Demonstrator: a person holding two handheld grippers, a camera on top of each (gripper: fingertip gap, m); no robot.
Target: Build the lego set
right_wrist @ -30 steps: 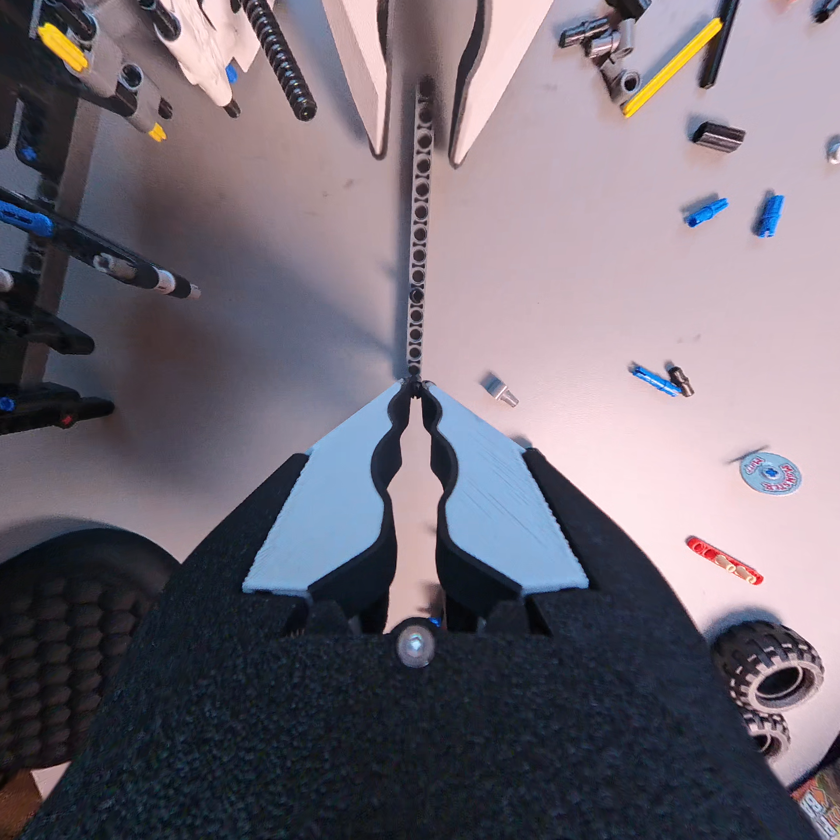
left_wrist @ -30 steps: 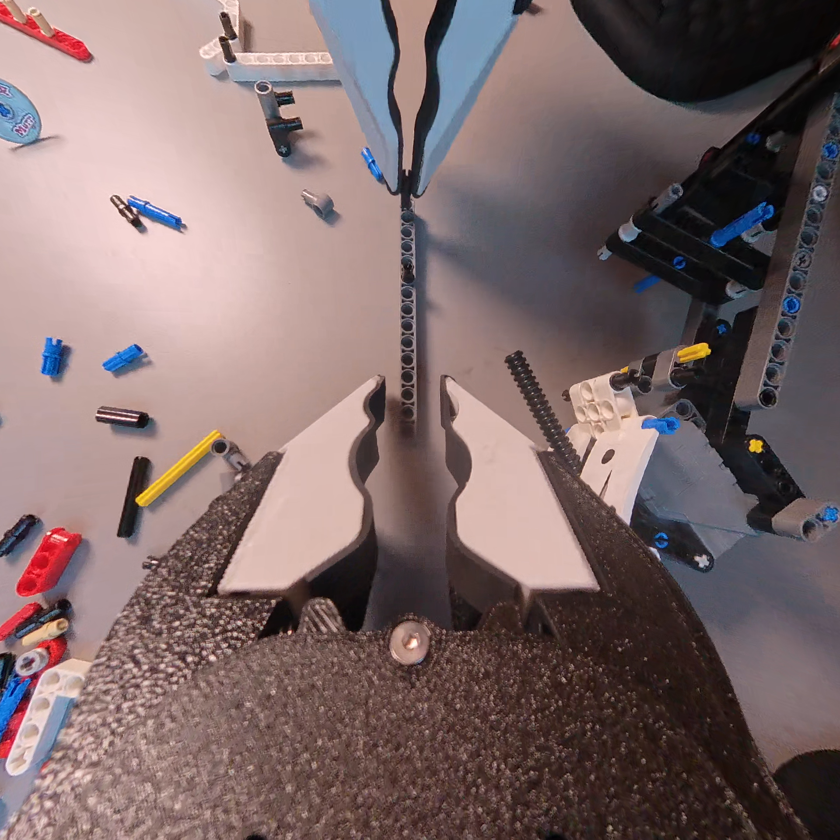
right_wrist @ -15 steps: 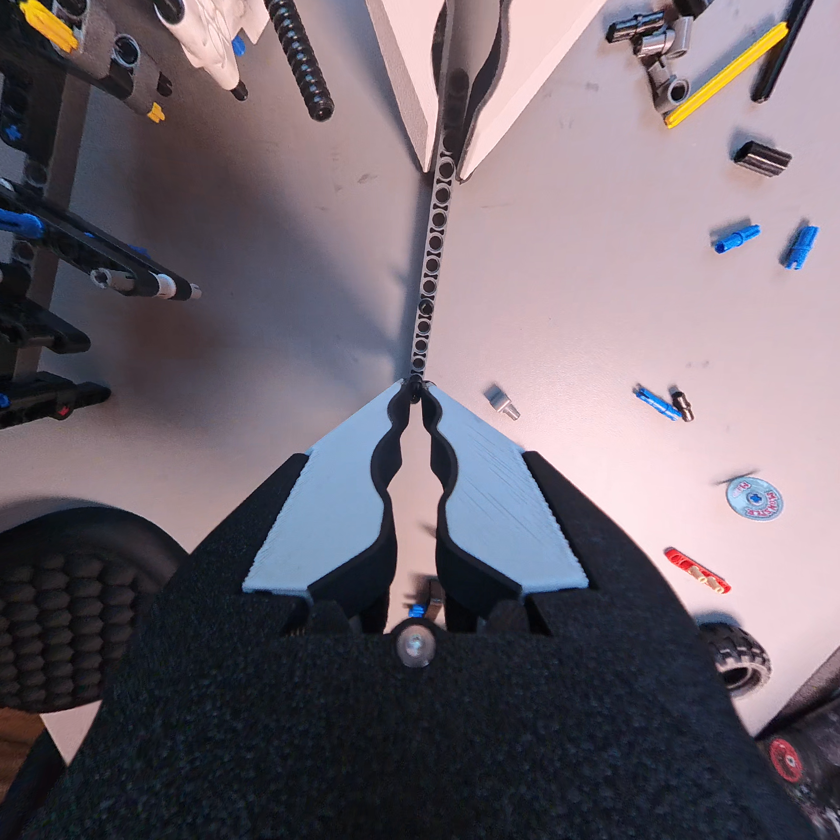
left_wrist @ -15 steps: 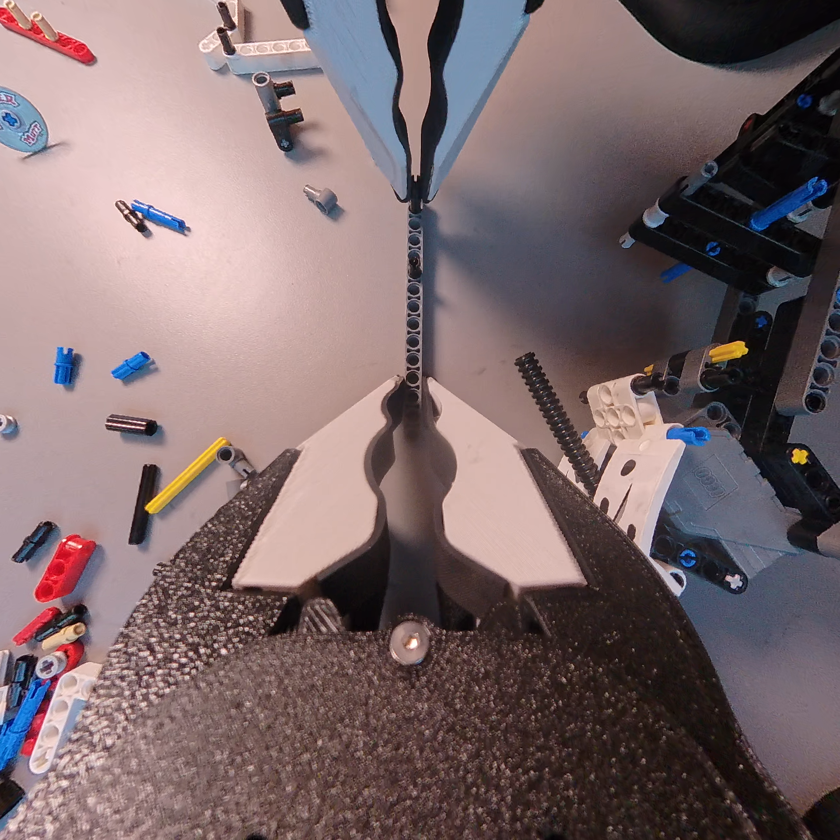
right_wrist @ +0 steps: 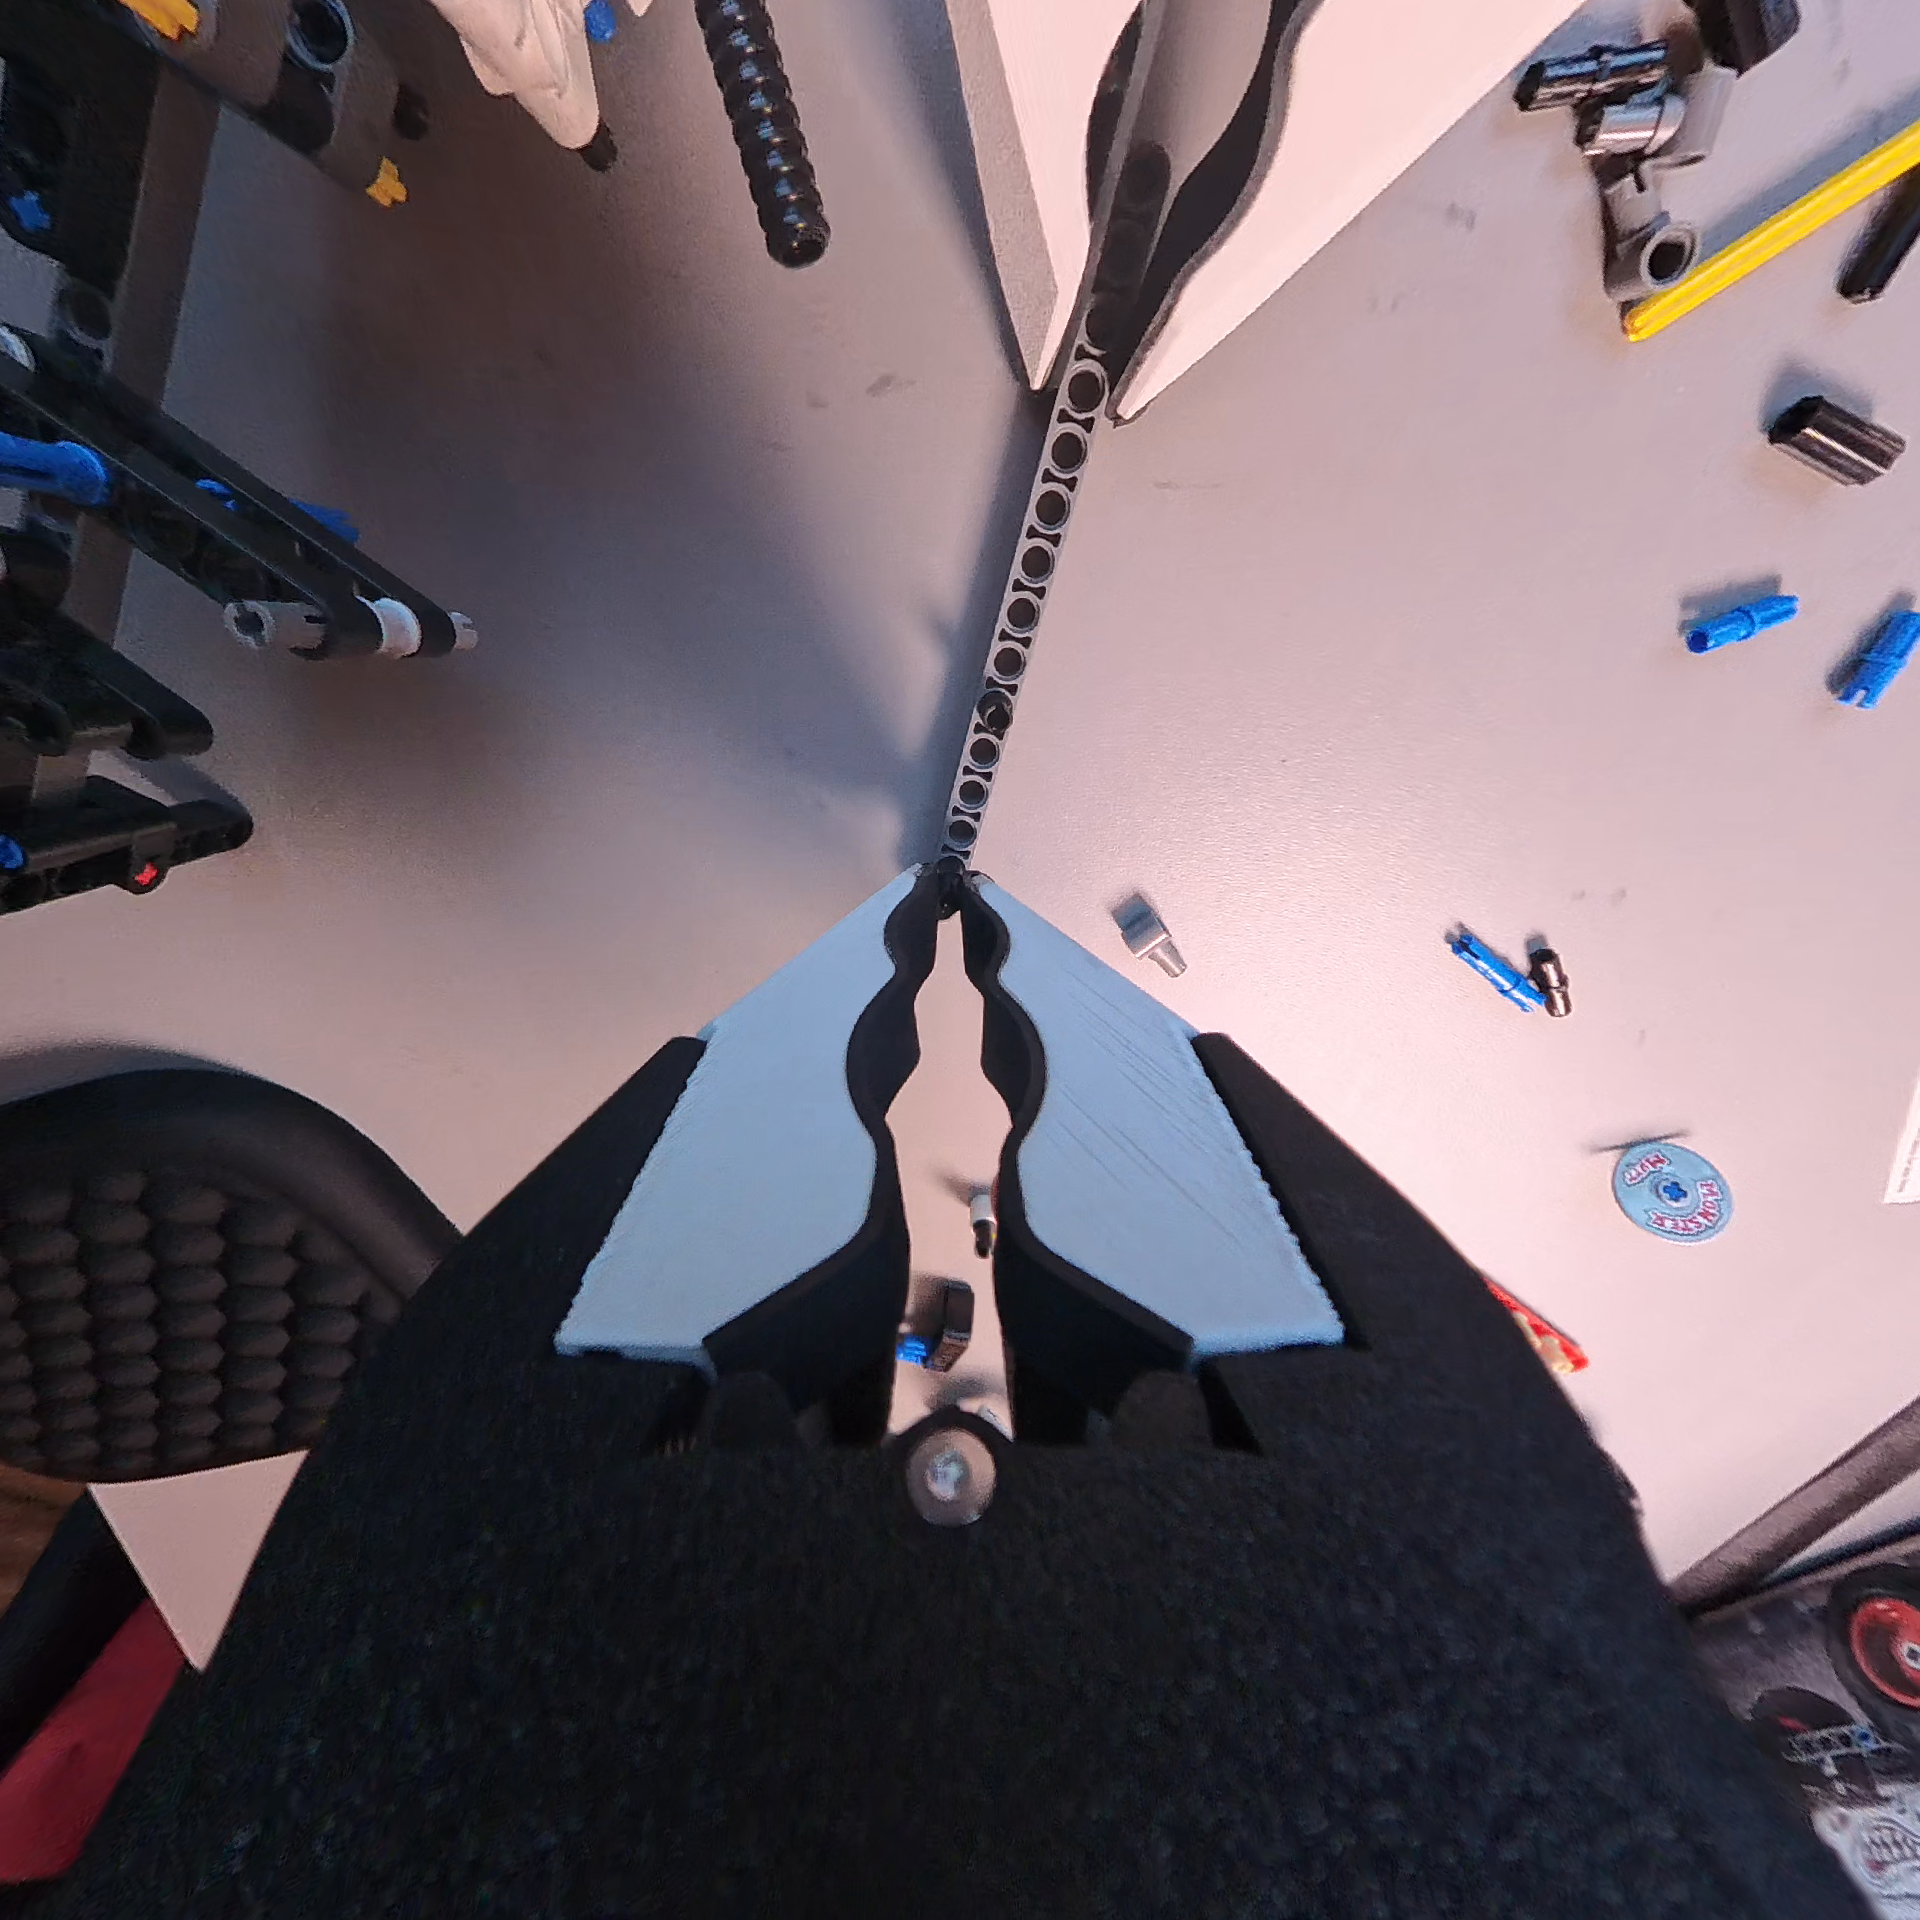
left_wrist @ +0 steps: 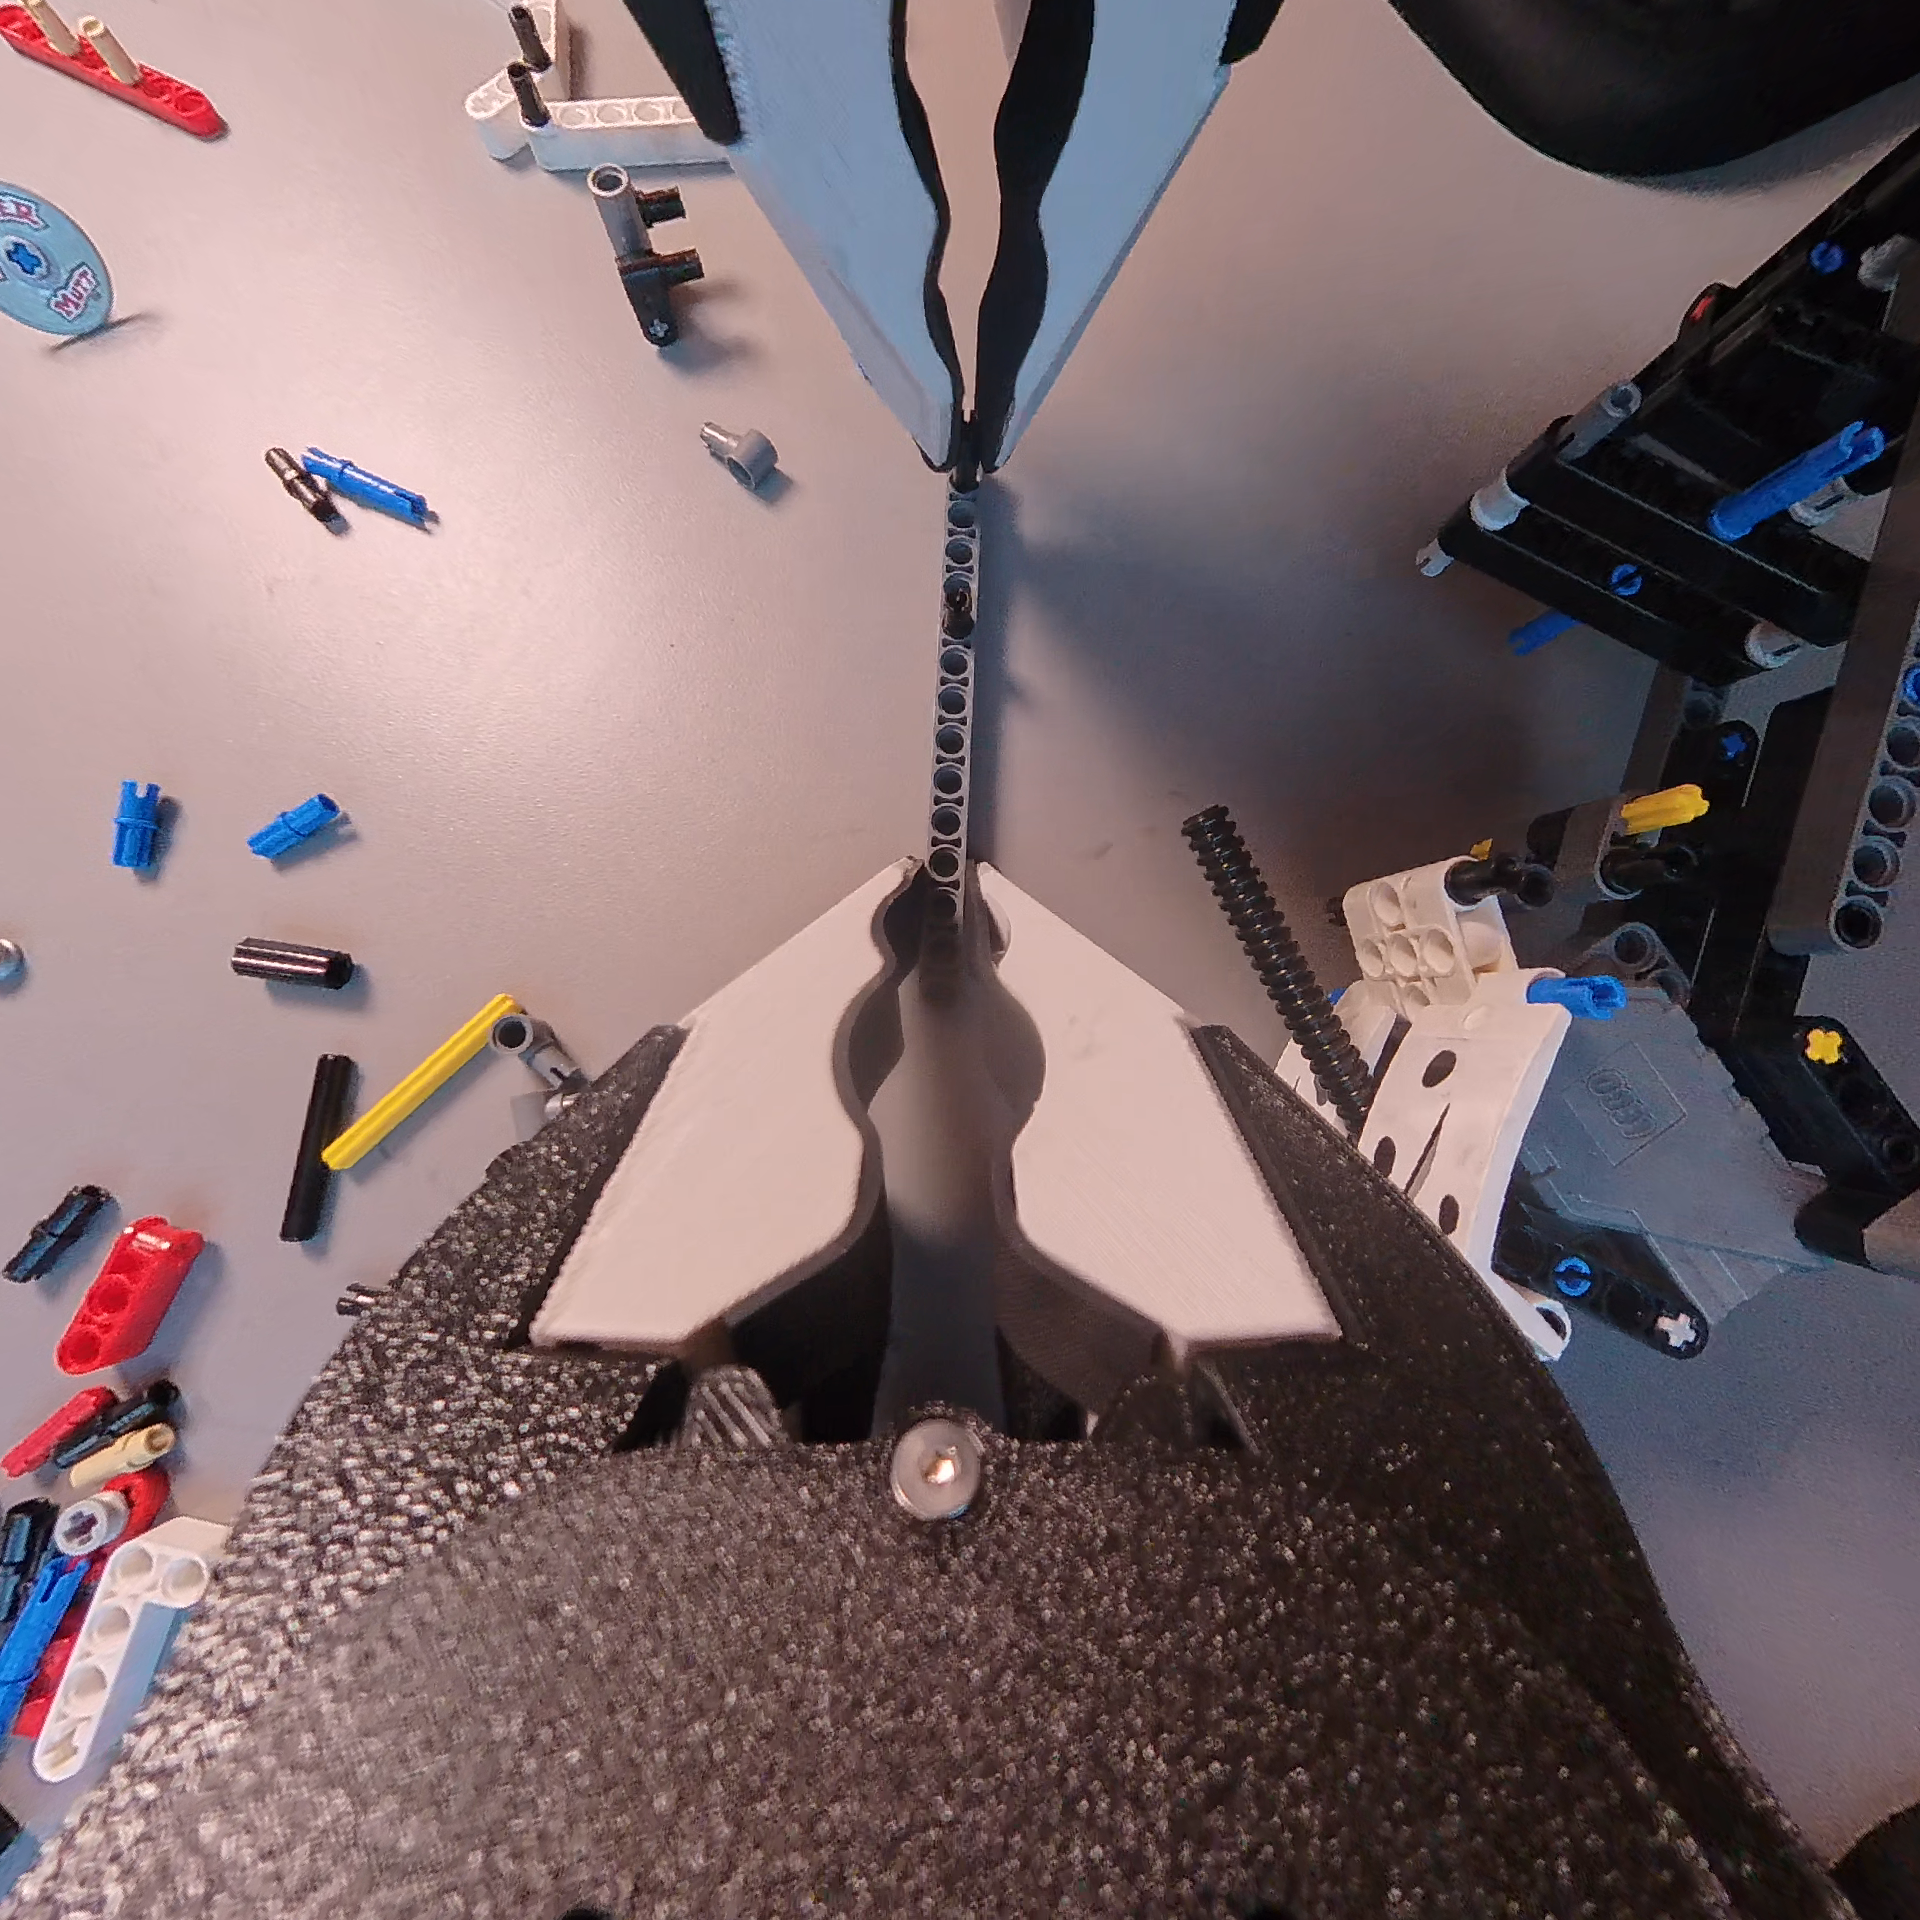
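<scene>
Grey beam [left_wrist: 953, 727] bridged between two grippers

Left gripper [left_wrist: 948, 883] and right gripper [right_wrist: 948, 883] jaws each clench one end, likely steadying it for assembly.

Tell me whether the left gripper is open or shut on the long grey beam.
Shut on it: the left gripper has both fingertips pressed against the long grey beam, whose near end sits between them.

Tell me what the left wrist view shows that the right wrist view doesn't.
Only the left wrist view shows the red three-hole beam, the white angled beam and the white panel on the build.

Only the right wrist view shows the red-hubbed wheel at its lower right edge.

Both show the long grey beam with the left gripper shut on one end and the right gripper on the other, plus the yellow axle and the black ribbed hose.
</scene>
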